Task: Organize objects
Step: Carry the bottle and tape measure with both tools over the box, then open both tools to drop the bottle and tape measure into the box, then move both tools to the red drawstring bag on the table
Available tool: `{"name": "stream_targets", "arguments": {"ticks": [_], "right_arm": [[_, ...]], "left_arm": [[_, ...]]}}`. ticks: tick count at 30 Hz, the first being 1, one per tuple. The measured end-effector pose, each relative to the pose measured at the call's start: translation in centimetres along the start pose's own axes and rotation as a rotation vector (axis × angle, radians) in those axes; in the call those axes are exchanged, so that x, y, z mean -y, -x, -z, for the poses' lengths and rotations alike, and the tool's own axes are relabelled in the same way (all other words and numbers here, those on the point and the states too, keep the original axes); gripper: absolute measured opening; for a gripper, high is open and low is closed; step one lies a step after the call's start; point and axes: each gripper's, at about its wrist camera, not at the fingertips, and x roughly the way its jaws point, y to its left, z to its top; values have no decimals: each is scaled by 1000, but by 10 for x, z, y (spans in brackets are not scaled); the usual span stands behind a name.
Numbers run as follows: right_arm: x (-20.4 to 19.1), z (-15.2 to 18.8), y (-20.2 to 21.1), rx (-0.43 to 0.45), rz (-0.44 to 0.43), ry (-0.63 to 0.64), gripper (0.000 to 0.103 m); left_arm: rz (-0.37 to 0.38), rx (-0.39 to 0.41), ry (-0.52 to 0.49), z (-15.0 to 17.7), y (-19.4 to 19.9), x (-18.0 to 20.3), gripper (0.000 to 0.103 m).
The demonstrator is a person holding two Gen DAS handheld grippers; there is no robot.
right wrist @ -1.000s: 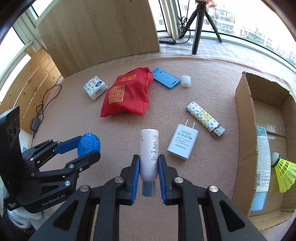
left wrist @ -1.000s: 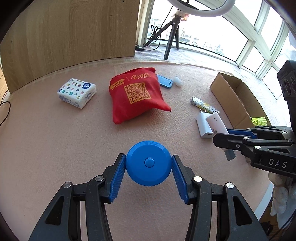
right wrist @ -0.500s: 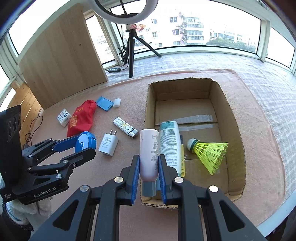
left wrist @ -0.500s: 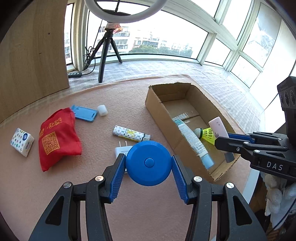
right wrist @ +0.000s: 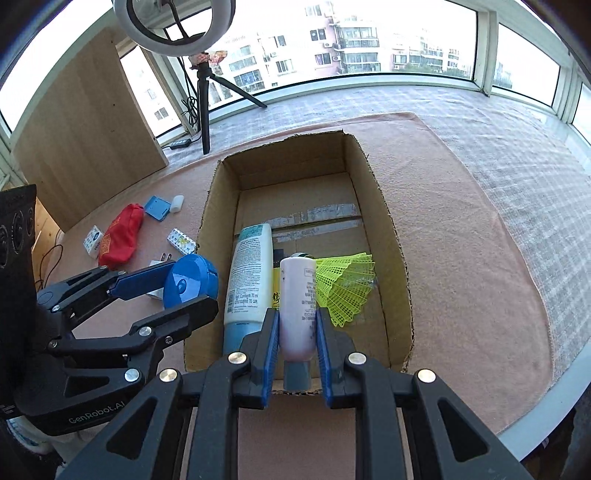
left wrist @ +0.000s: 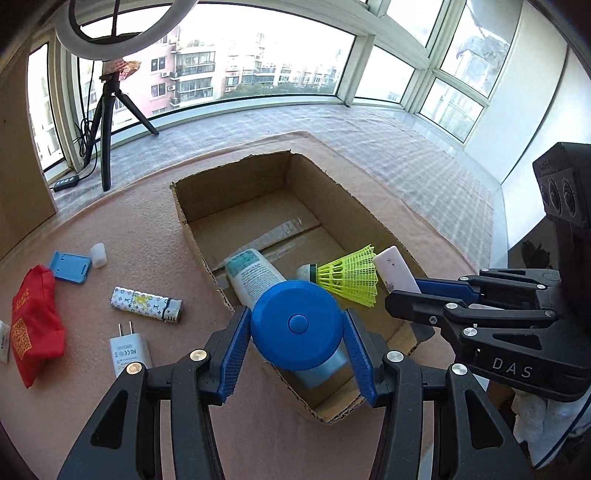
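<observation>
blue disc (left wrist: 296, 325) and pink tube (right wrist: 297, 306) gripped over box (right wrist: 388, 221).

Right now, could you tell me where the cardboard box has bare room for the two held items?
The far half of the cardboard box, beyond the taped seam, is bare. The near half is crowded: the white tube lies along its left wall and the yellow shuttlecock lies to the tube's right. A narrow strip along the right wall looks free.

A ring light (right wrist: 173, 26) on a tripod (right wrist: 205, 107) stands beside what seems a wooden panel (right wrist: 85, 136).
</observation>
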Motion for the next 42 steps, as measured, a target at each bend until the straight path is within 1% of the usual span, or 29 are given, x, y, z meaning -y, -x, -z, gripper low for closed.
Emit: {"name": "stream_targets", "arguments": {"ticks": [7,10,12,14,23,28,32,36,39,40,42], "right_arm": [[8,-2,1,2,6,-4,18],[12,-4,-1,1,-5,-20,18],[14,-4,-2,-3,-5,-31,23],[14,-4,0,7,3,-35,35],[7,-2,4,19,-23,-51,37],[-9,-2,5,32,-35,-23,37],[-25,-4,10,68,-66,-9,37],[-41,-11,19,113,-123,-12,37],[-56,-21,27,135,-140,9,37],[-61,-25,30,139,-150,20,37],[-74,-35,38,145,-165,56,37]], "left_arm": [[5,-9,-6,-1,-8,8,54],[8,-17,-4,-1,-8,10,54],[13,-28,-4,-1,-8,10,54],[9,-21,1,0,-5,9,54],[0,-9,36,9,14,-5,54],[-28,7,83,23,37,-29,54],[-68,27,140,35,65,-59,54],[-103,51,209,44,98,-98,54],[-130,82,256,46,129,-125,54],[-136,94,267,46,140,-133,54],[-170,121,263,42,162,-144,54]]}}
